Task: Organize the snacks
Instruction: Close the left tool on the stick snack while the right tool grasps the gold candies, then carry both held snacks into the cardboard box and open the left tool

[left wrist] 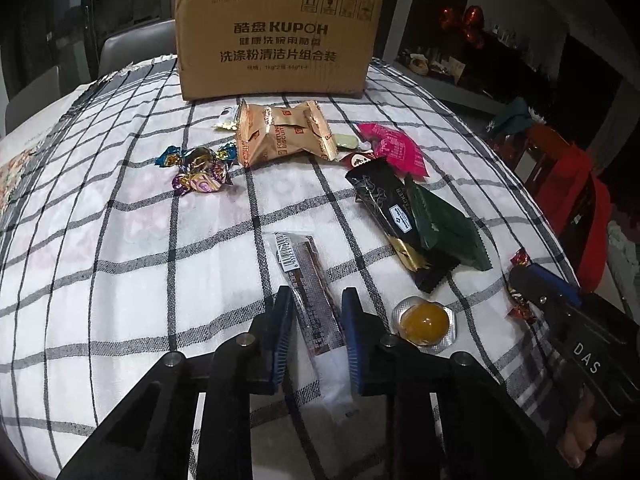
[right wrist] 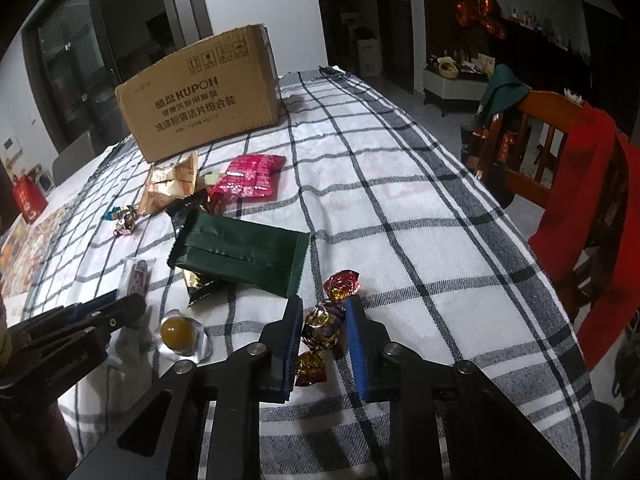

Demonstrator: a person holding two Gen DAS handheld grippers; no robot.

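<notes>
The left hand-held gripper [left wrist: 316,334] is spread around a brown snack bar [left wrist: 310,280]; the right hand-held gripper [right wrist: 324,340] is spread around a foil candy [right wrist: 323,326]. Little looks sorted: snacks lie scattered below the cardboard box [left wrist: 276,42] at upper centre. The surface edge [right wrist: 560,320] runs close at right.

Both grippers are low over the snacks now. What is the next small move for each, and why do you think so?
Probably close both. The left gripper is open with the long dark snack bar lying between its fingers on the checked cloth. The right gripper is open around the red-gold wrapped candy. Neither is gripped yet, and the cardboard box stands behind.
</notes>
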